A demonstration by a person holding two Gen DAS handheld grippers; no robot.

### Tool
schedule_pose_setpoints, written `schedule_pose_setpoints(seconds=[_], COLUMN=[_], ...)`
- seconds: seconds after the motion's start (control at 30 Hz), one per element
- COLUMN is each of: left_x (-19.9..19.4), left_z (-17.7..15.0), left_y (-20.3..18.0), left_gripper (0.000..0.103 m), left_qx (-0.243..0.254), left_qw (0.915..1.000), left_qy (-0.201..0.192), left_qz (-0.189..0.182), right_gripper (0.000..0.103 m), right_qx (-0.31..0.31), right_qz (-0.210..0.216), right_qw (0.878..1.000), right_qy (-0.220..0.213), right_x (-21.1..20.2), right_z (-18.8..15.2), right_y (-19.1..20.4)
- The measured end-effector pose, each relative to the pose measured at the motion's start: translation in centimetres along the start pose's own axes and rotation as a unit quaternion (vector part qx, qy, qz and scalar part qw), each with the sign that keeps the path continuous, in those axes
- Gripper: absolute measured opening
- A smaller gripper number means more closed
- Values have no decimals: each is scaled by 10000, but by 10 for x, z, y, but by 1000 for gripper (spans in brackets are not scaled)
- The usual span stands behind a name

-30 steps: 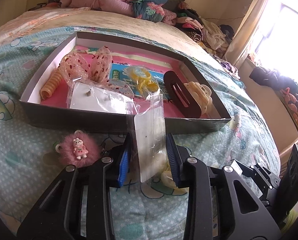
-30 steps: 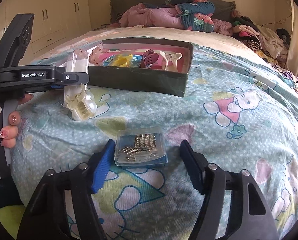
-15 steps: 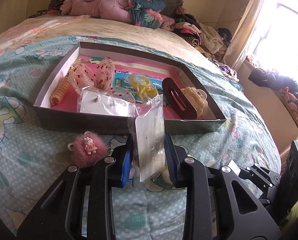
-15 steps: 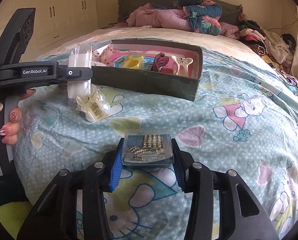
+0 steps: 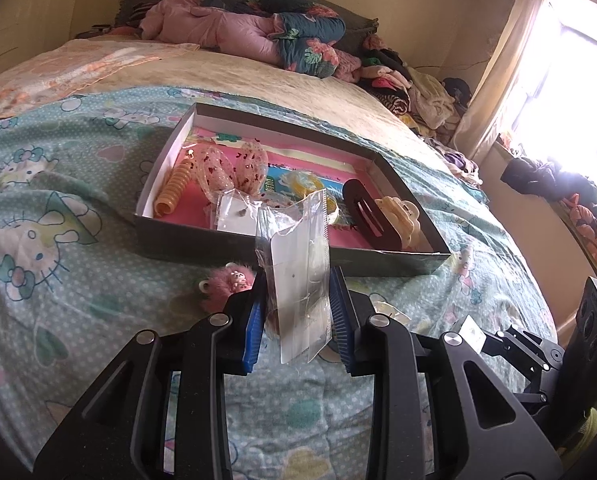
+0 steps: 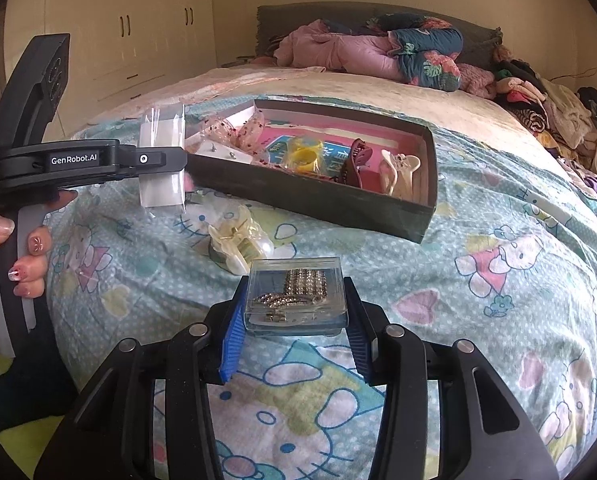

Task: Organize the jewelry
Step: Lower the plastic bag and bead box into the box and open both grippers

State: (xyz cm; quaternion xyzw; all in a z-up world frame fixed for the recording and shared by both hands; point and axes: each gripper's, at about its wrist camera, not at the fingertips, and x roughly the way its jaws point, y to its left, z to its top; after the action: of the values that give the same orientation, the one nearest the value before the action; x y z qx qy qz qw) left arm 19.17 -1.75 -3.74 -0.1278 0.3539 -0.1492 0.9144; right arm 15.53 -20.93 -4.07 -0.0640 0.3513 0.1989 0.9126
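A dark shallow box (image 5: 362,258) (image 6: 318,204) lies on the bed and holds hair clips, a spiral band, a bow and a carded earring packet. My left gripper (image 5: 297,312) is shut on a clear plastic earring packet (image 5: 300,276), held upright in the air in front of the box; it also shows in the right wrist view (image 6: 162,160). My right gripper (image 6: 296,320) is shut on a clear plastic case (image 6: 296,296) of rhinestone jewelry, lifted above the bedspread.
A pink fluffy charm (image 5: 228,284) lies on the bedspread before the box. A cream claw clip (image 6: 238,244) in a wrapper lies between the grippers. Pillows and clothes are piled at the bed's head (image 6: 378,52). A bright window (image 5: 570,80) is at right.
My right gripper closed on the rhinestone case and lifted it off the bedspread. My left gripper rose with the earring packet, farther above the bed.
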Motion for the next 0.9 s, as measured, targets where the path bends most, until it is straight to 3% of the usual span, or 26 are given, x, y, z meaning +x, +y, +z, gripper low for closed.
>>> schedule_pose_setpoints(seconds=[0.9], left_x=[-27], left_z=[21], left_y=[34], left_gripper=[22], left_qx=[-185], left_qw=[9986], left_qy=[-431], left_qz=[227], right_gripper=[42], right_qx=[-276], right_qz=[282], right_qw=[9988], right_qy=[-277], right_x=[13], right_z=[54], right_y=[35])
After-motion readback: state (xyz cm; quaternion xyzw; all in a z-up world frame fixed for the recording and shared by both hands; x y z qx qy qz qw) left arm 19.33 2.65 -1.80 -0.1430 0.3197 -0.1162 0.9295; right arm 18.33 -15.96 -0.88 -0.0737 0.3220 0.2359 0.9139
